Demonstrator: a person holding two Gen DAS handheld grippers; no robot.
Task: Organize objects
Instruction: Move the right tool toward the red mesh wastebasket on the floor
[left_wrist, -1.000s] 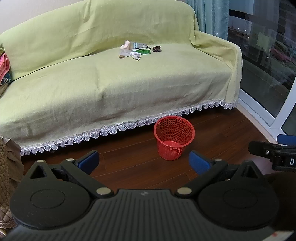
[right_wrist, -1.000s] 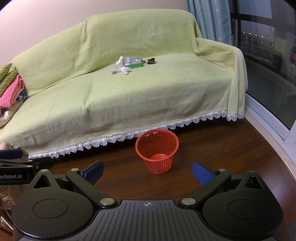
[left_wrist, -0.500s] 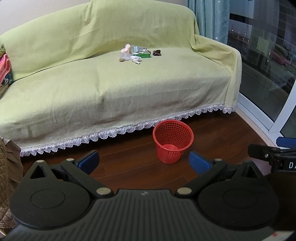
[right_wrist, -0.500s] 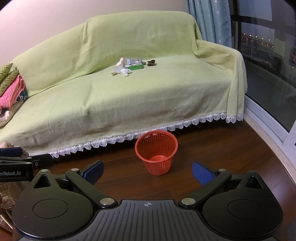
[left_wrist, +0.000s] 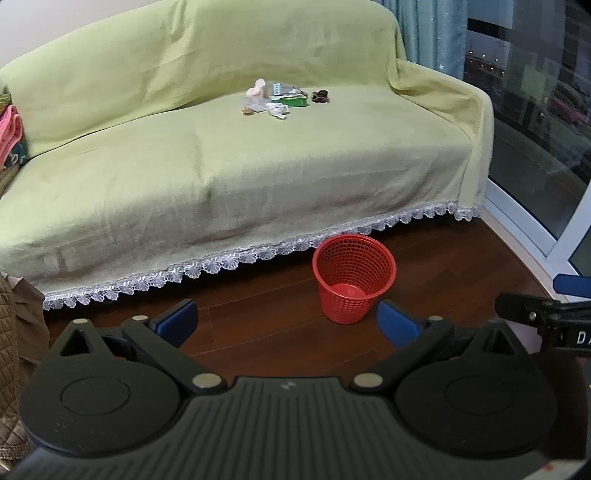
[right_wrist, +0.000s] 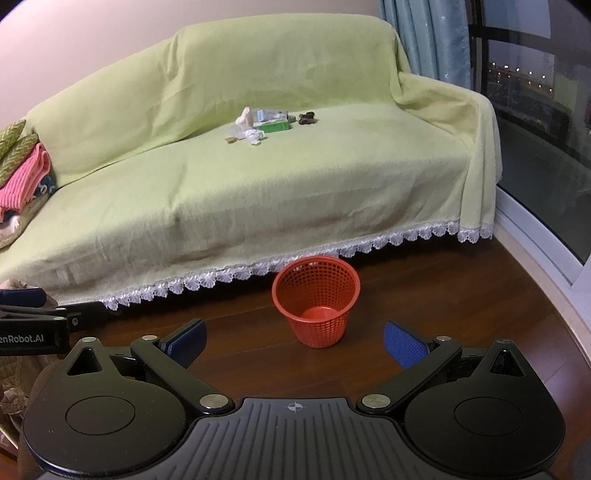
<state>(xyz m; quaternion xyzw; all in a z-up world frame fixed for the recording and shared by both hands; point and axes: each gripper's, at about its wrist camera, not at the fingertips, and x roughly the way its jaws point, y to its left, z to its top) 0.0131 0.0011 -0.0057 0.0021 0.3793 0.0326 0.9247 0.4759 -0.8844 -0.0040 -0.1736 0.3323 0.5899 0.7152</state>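
Note:
A small heap of things lies far back on the green-covered sofa: a green box, a crumpled white paper, a pale toy and a dark brown piece. The heap also shows in the right wrist view, with the green box. An empty red mesh basket stands on the floor before the sofa. My left gripper and right gripper are both open and empty, above the floor, well short of the sofa.
Dark wooden floor runs before the sofa. A glass door with a white frame is at the right. Folded pink and patterned cloths lie on the sofa's left end. A brown quilted thing is at the left edge.
Both grippers have drawn back a little from the sofa and basket; the basket sits slightly higher and smaller in both views. Jaws stay open.

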